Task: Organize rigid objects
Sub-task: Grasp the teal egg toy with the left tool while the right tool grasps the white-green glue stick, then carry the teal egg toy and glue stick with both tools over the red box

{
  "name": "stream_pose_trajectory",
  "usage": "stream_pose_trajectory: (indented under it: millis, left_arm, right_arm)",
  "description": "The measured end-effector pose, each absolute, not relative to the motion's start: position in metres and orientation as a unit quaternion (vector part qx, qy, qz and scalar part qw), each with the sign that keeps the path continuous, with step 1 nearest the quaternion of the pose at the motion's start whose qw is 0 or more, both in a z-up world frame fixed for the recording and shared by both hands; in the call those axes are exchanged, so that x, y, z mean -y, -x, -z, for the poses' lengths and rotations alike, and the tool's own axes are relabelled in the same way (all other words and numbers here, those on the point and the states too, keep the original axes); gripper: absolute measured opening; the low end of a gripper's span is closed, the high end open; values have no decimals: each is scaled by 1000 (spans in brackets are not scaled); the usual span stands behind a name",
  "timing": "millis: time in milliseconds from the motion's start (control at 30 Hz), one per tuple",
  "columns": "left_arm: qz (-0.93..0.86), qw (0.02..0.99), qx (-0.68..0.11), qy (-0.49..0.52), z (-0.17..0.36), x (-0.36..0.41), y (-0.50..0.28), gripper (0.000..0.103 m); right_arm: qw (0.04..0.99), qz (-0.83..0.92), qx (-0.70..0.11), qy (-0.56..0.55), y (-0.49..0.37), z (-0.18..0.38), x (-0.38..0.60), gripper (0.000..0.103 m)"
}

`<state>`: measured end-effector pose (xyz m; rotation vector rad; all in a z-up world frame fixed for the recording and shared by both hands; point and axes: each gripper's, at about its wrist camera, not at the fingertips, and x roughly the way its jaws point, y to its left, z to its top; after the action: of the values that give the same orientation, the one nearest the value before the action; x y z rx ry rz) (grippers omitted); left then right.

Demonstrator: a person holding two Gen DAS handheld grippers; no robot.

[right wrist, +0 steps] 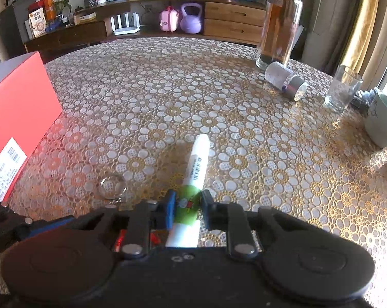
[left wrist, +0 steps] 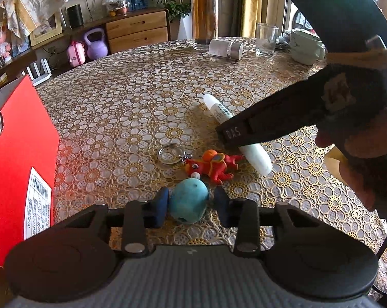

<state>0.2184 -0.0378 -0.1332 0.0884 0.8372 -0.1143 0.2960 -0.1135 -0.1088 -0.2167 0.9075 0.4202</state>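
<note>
Left wrist: red box [left wrist: 19, 159] borders left; tabletop [left wrist: 131, 107] open ahead.

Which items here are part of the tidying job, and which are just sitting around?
In play:
- turquoise ball, in the left claw
- white tube, in the right claw
- red keychain figure
- red box

Lying about:
- tall jar
- toppled small bottle
- drinking glass
- green mug

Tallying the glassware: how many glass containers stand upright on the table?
2: a tall jar at the far right, and an empty tumbler nearer the right edge. More may sit outside view.
</note>
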Motion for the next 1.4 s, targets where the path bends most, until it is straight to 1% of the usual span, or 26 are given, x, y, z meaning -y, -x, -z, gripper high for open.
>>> stream_pose_trajectory:
  millis: [100, 533, 1033, 1400]
  left_arm:
    - [57, 910, -409, -40, 133, 37, -219, 31]
    - [48, 906, -420, -3, 122, 20, -214, 31]
    - [36, 909, -413, 42, 70, -8, -180, 31]
    - [27, 918, -393, 40, 21, -33, -153, 31]
  right_arm:
    - [873, -194, -437, 96, -297, 108, 117, 17]
    - [874, -204, -439, 46, -274, 84, 148, 17]
    - [875, -235, -422, 29, -214, 24, 165, 17]
    - [881, -273, -384, 31, -177, -28, 147, 17]
